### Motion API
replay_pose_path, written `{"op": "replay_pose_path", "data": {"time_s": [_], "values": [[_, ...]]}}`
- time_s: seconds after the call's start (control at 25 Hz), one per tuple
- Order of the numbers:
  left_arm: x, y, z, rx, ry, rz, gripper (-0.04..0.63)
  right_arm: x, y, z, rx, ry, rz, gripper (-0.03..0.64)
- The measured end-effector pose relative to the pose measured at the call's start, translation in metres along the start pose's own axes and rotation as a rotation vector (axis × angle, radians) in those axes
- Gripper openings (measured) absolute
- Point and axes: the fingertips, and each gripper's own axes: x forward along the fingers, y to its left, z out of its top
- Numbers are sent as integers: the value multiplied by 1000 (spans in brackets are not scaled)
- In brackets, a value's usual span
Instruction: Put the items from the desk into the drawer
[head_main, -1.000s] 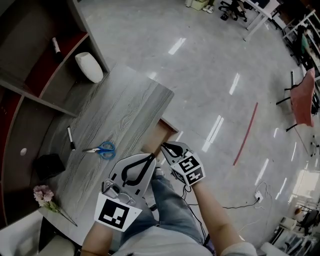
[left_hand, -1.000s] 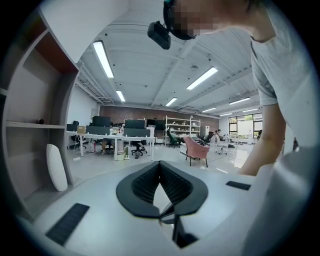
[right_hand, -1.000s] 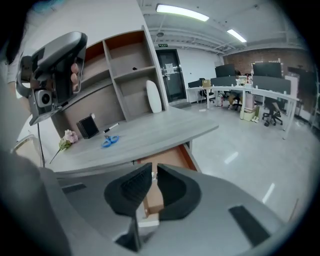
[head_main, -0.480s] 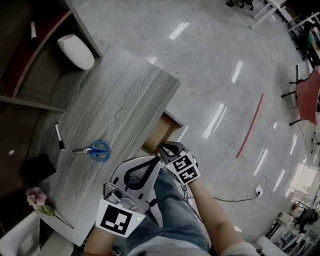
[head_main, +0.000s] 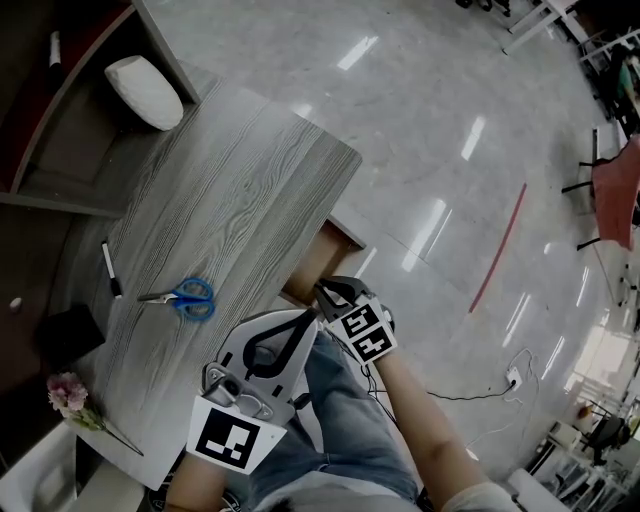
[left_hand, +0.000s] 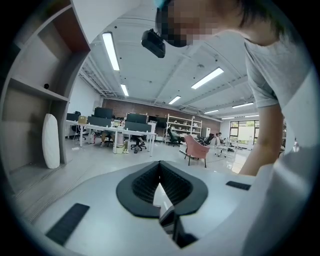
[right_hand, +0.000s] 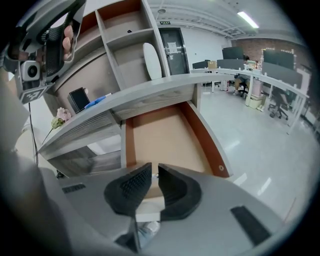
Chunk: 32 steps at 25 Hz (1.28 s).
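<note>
My left gripper hangs over my lap beside the desk. Its jaws are pressed together with nothing between them, and its own view looks out across an office rather than at the desk.

My right gripper is at the near front edge of the open drawer. Its jaws are closed to a thin slit on that edge, with a small bright piece in the slit that is too small to name.

From above, most of the drawer is hidden under the desk top and my grippers. The right gripper view shows its brown floor bare.

The things are on the desk top, well apart from both grippers:
- blue-handled scissors
- a dark marker pen just beyond them
- a black box at the back edge
- a pink flower, its stem partly cut off by the desk corner

A white oval thing lies on the shelf; I cannot tell what it is.
</note>
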Motion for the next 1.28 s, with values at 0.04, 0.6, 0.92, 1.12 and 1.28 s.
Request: {"op": "replay_pose_path", "data": {"time_s": [0.04, 0.6, 0.92, 1.12, 1.28], "values": [[0, 0, 0, 0, 1, 1, 8, -1, 0, 0, 5, -2, 1, 49], [-18, -8, 43, 38, -44, 31, 8, -54, 19, 65, -31, -177, 33, 8], [-51, -12, 94, 57, -107, 96, 6, -141, 61, 161, -85, -421, 112, 8], [-78, -16, 123, 69, -157, 146, 7, -207, 99, 215, -151, -575, 167, 8], [-98, -22, 139, 102, -181, 184, 6, -256, 130, 244, -211, -683, 213, 8]]}}
